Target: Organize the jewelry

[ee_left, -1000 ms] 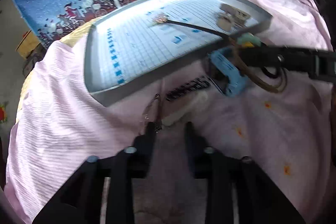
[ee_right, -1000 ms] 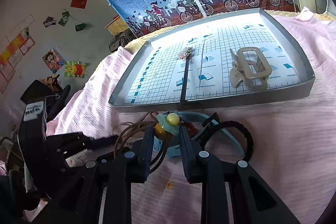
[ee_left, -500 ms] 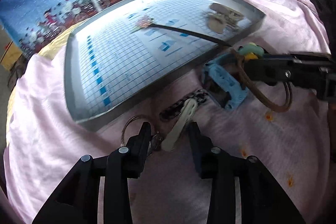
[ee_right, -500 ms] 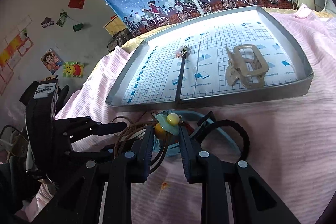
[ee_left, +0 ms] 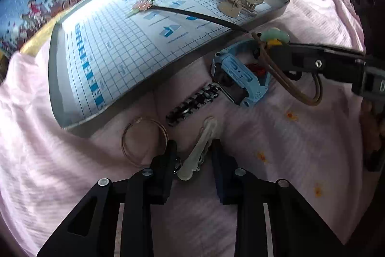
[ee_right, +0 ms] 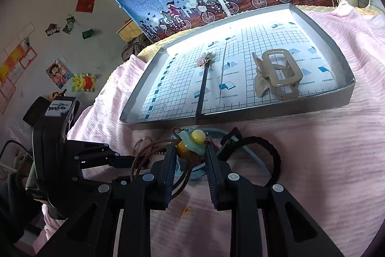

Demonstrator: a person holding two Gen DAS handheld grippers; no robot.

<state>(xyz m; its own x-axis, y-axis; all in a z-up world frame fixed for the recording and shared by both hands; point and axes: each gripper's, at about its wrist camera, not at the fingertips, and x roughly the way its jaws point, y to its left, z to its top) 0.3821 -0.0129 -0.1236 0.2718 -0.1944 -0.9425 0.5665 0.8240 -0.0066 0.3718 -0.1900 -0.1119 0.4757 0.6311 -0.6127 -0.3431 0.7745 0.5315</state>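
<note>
Pink bedspread (ee_left: pixel 72 160) underlies everything. Nearest, the open left gripper (ee_left: pixel 192 148) straddles a pale hair clip (ee_left: pixel 199 148), whose long axis runs forward between the fingers. Farther right, the right gripper (ee_right: pixel 190 151) pinches a hair tie (ee_right: pixel 192 140) just short of the tray (ee_right: pixel 346 93).

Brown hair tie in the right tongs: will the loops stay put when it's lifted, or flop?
Likely floppy: the hair tie's thin loops already sag from the right tongs onto the sheet. Probably light. The bead end looks rigid, so the grip should hold, but the trailing loops may snag the blue watch.
</note>
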